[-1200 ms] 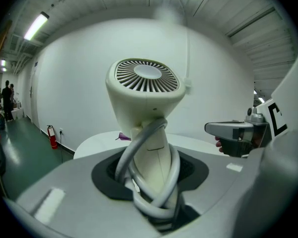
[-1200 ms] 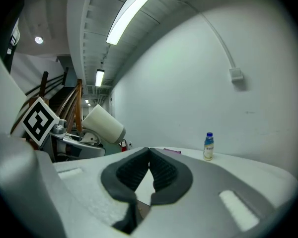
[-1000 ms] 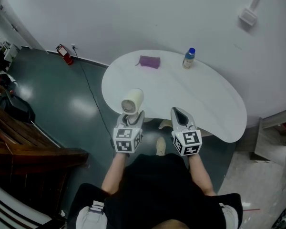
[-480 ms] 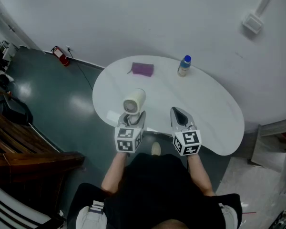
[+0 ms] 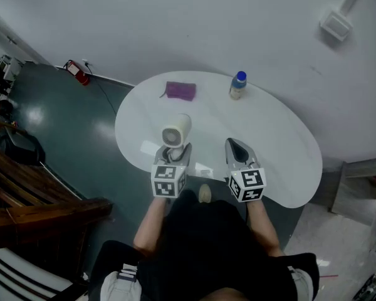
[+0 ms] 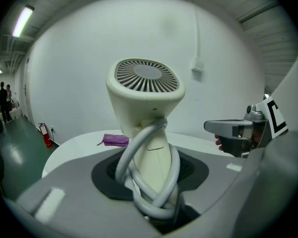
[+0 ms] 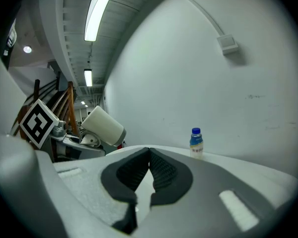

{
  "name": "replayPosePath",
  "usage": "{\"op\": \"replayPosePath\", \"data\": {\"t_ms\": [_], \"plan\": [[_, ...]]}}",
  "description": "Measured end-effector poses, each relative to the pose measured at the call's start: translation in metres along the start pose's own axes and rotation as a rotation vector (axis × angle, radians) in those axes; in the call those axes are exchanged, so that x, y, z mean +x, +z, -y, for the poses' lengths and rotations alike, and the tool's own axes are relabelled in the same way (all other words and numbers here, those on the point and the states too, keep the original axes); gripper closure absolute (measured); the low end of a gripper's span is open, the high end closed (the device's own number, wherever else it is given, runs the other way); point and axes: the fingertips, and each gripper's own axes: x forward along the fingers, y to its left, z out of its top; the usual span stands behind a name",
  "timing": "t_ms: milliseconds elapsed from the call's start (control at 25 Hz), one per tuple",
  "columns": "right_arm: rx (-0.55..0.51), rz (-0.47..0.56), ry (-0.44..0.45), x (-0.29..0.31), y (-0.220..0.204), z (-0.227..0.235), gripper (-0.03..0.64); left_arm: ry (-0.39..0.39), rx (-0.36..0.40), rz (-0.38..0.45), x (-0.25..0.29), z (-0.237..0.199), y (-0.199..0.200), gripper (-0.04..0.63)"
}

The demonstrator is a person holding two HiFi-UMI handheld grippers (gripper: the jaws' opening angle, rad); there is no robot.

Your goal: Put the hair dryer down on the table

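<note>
My left gripper (image 5: pixel 173 152) is shut on the handle of a cream hair dryer (image 5: pixel 175 131), its grey cord wound round the handle (image 6: pixel 150 182). The dryer stands upright in the jaws, its vented head (image 6: pixel 146 77) on top, over the near left part of the white table (image 5: pixel 269 137). In the right gripper view the hair dryer (image 7: pixel 103 126) shows at the left. My right gripper (image 5: pixel 238 150) hovers beside it over the table's near edge, jaws shut with nothing between them (image 7: pixel 149 170).
A purple cloth (image 5: pixel 179 91) lies at the table's far left and a small blue-capped bottle (image 5: pixel 237 86) stands at the far middle. A white wall runs behind. A red fire extinguisher (image 5: pixel 75 71) and wooden furniture (image 5: pixel 25 187) stand on the floor at left.
The person has stepped closer to the table; both grippers, with the hair dryer still held, now hang over its near edge instead of in front of it.
</note>
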Motion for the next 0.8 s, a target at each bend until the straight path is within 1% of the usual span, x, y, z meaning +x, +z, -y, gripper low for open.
{"op": "replayPosePath", "data": {"t_ms": [120, 360, 800], "plan": [[0.015, -0.009, -0.006, 0.003, -0.004, 0.010, 0.614, -0.004, 0.007, -0.023, 0.011, 0.003, -0.002, 0.402], [0.038, -0.031, -0.040, 0.014, -0.015, 0.029, 0.614, -0.036, 0.023, -0.054, 0.040, 0.005, -0.006, 0.402], [0.090, -0.093, -0.130, 0.059, -0.027, 0.063, 0.614, -0.122, 0.034, -0.132, 0.111, -0.006, -0.012, 0.402]]}}
